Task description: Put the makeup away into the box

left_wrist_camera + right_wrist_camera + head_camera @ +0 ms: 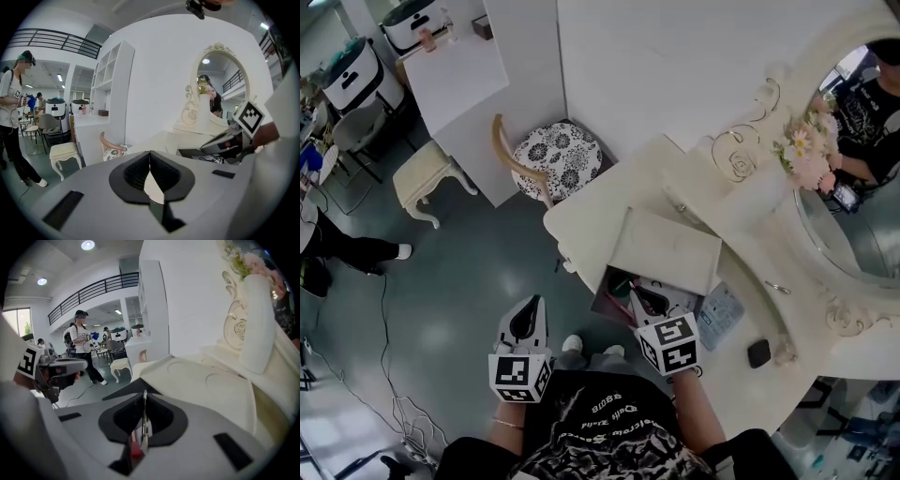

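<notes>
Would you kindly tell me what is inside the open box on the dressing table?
The box has a dark interior with a few small items, too small to identify. The right gripper, shut on a thin item, hangs over it and covers the rest.

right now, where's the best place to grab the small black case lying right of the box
Probably straight down from above, tongs across the black case's shorter width. It lies flat on the table, clear of the box, so only its side edges offer purchase.

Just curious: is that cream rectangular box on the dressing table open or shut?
Open. The cream rectangular box has its lid tilted back, showing its dark inside.
</notes>
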Motion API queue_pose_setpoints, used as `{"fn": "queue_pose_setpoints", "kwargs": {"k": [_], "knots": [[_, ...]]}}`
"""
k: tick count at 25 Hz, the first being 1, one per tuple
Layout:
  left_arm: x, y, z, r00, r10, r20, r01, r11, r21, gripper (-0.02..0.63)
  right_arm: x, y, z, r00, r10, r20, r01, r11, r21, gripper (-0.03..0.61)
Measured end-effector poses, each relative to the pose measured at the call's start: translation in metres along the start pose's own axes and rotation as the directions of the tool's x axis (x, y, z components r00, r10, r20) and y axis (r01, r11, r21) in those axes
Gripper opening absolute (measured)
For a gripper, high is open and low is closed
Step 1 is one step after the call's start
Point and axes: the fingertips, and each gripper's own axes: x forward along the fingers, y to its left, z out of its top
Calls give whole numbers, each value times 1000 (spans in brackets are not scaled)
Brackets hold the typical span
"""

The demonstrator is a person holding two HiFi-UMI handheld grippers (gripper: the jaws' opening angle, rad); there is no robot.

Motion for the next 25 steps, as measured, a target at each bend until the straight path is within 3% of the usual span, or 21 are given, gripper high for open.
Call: {"fn": "queue_pose_setpoints", "kwargs": {"k": [14, 25], "knots": [[-2, -1, -12, 997, 66, -35, -67, 998, -22, 15, 24, 6, -14, 988, 122, -93, -129, 990, -65, 29], [-5, 5, -15, 994, 100, -50, -101, 995, -19, 15, 37, 4, -24, 981, 125, -148, -140, 985, -95, 30]]}}
